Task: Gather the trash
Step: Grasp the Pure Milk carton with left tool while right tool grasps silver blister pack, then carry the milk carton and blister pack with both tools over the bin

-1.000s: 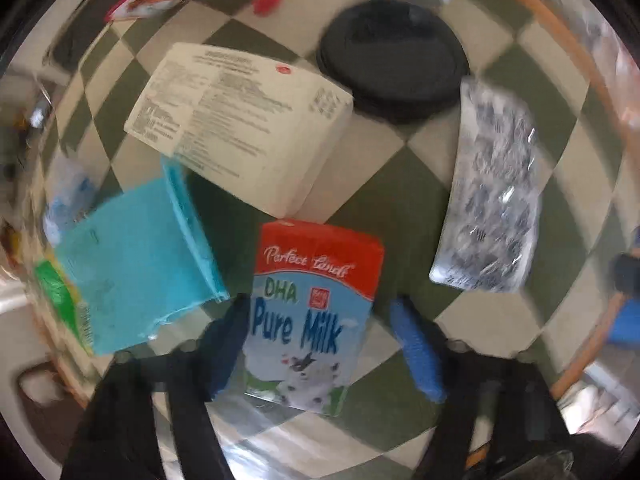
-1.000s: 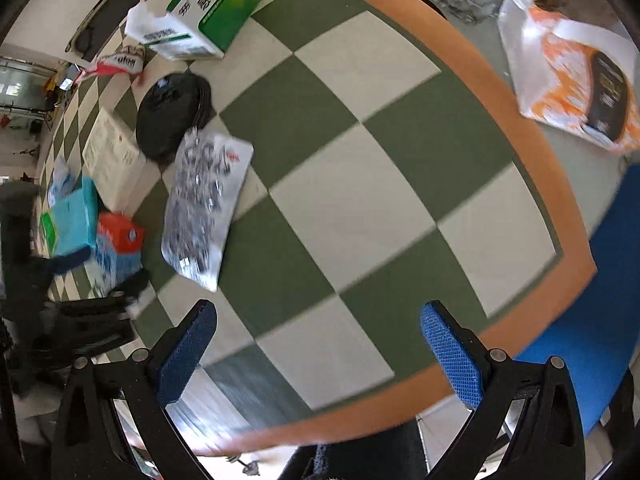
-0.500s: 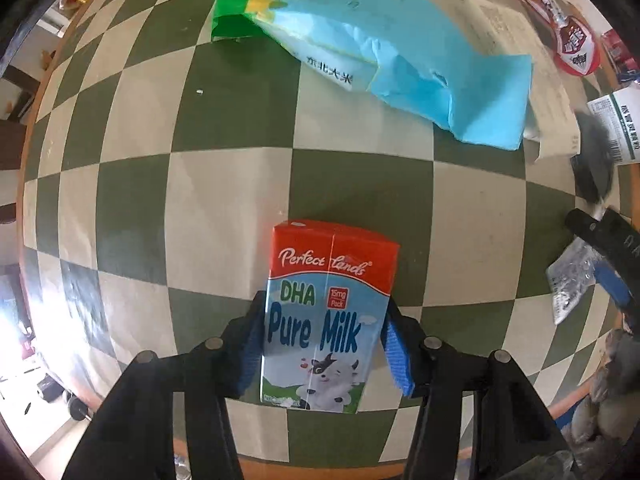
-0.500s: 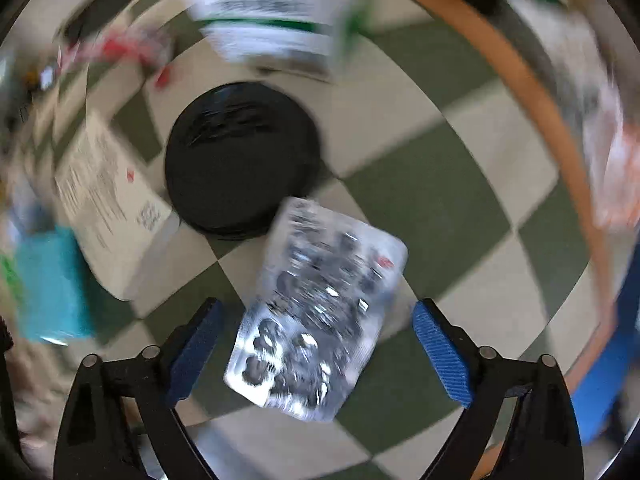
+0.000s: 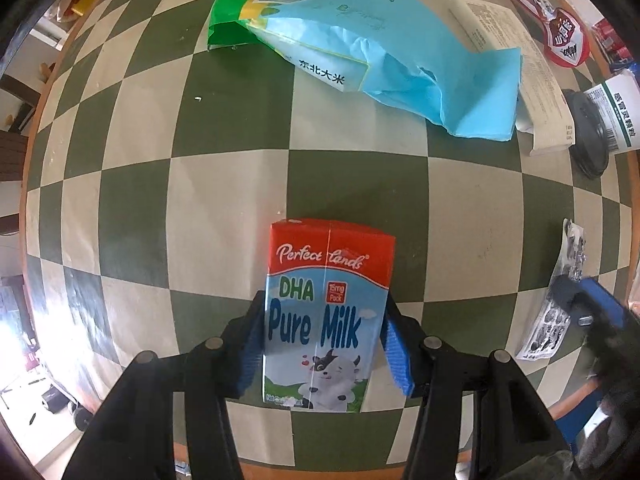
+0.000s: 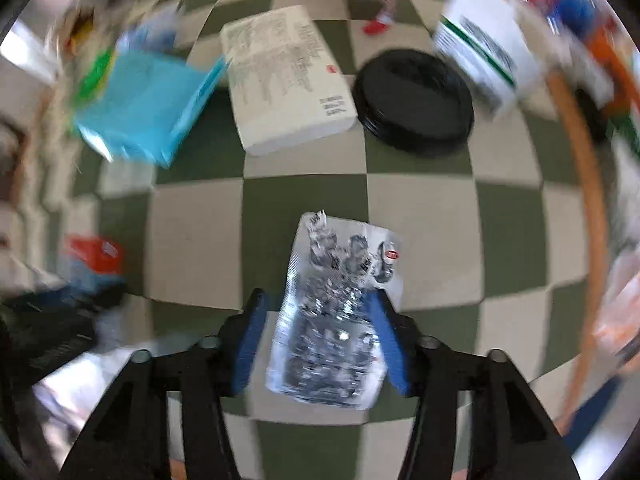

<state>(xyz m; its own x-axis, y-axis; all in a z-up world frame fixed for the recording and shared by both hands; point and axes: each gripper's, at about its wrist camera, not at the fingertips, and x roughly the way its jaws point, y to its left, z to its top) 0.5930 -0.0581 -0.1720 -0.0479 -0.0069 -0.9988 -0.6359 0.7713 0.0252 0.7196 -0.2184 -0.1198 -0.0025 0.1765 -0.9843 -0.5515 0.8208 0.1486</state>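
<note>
Left tongs (image 5: 325, 344) clenched on the milk carton (image 5: 326, 316), blue pads flat vs both side walls, low on the body; the carton looks lifted off the checkered desk (image 5: 224, 200). Risk: thin card walls can buckle if squeezed harder, and top-heavy overhang may let it pivot out

Right tongs (image 6: 320, 340) closing round the foil blister pack (image 6: 340, 312): right pad seems to touch its edge, left pad w/ a small gap, so grip not confirmed, view blurred. Flat, slick foil could bend or skid out

Farther: blue rice bag (image 5: 384, 48), black lid (image 6: 414, 100), white box (image 6: 286, 76) not yet collected
</note>
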